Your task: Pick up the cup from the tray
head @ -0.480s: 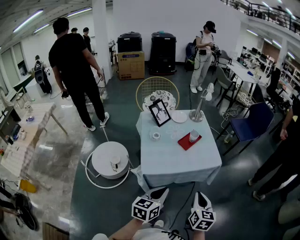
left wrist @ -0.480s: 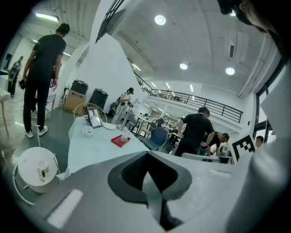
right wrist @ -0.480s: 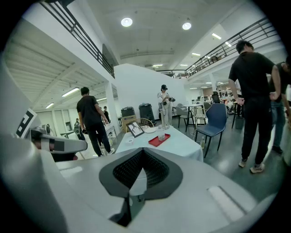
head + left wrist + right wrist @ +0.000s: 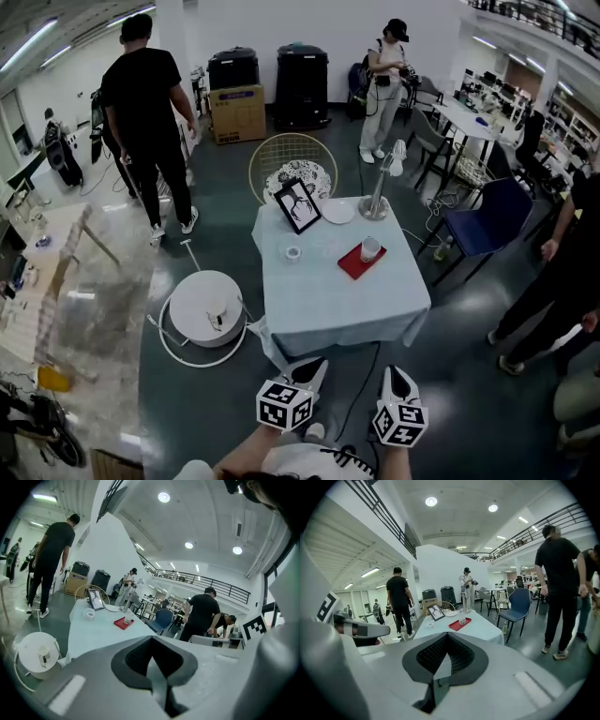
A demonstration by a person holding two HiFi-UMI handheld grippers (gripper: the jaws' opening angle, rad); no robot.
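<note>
The red tray lay on the table, right of centre, and held one item: the cup, which stood upright on the tray's far right part. No view showed what the cup held. A cardboard box stood on the floor well beyond the table with its top closed, so its contents were hidden. The two black units beside the box were also closed. In the head view both hand-held grippers appeared only at the bottom edge, and the frame cut off the arms behind them. The left hand-held gripper had its jaws together with nothing between them, as its own view showed. The right hand-held gripper likewise had its jaws together and empty. Both pointed toward the table and were well apart from its near edge and from the cup. In both gripper views the cup was small and distant, and its surface detail could not be made out. The cup appeared pale, whitish to translucent, and taller than wide, in clear contrast with the red tray under it. A tape roll lay left of the tray, apart from it. A framed picture stood tilted behind the roll. A lamp stood behind the cup, near the table's far edge.
</note>
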